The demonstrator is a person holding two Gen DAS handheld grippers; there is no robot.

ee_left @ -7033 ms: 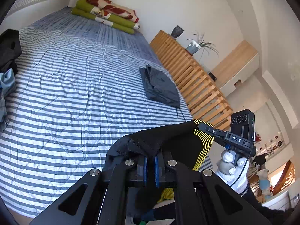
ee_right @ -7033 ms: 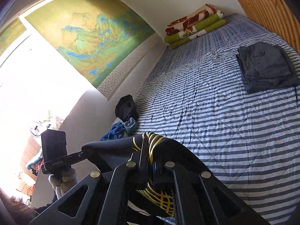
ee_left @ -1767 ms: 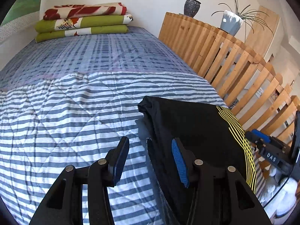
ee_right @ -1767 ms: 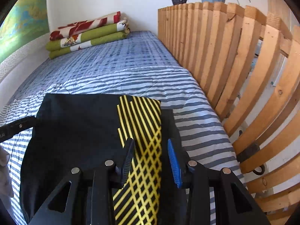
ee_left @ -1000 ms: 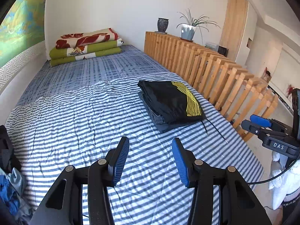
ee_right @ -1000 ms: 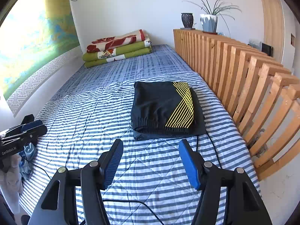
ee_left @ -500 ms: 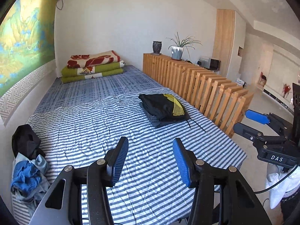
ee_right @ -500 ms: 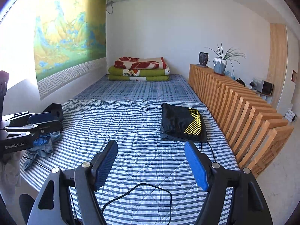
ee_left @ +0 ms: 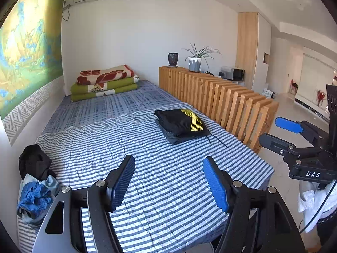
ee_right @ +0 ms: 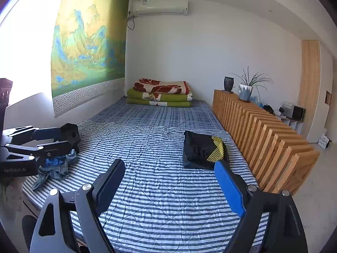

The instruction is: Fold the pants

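Note:
Folded black pants with yellow stripes (ee_left: 181, 122) (ee_right: 203, 149) lie on a folded grey pair (ee_left: 179, 140) near the bed's right edge. My left gripper (ee_left: 168, 159) hangs well back from them over the striped cover. Its jaws are opening and nothing is between them. My right gripper (ee_right: 169, 163) is likewise far back, jaws opening and empty. Each gripper shows in the other's view, the right gripper (ee_left: 271, 130) off the bed's right corner, the left gripper (ee_right: 63, 139) at the left edge.
A heap of loose blue and black clothes (ee_left: 35, 181) (ee_right: 59, 162) sits on the bed's left edge. A wooden slatted partition (ee_left: 231, 105) runs along the right side. Stacked blankets (ee_left: 105, 82) lie at the head. A thin black cable (ee_left: 217, 140) trails beside the pants.
Both grippers drew back and upward from the bed, so the stacked pants now look small and far. Both pairs of jaws stand wider than half a second ago.

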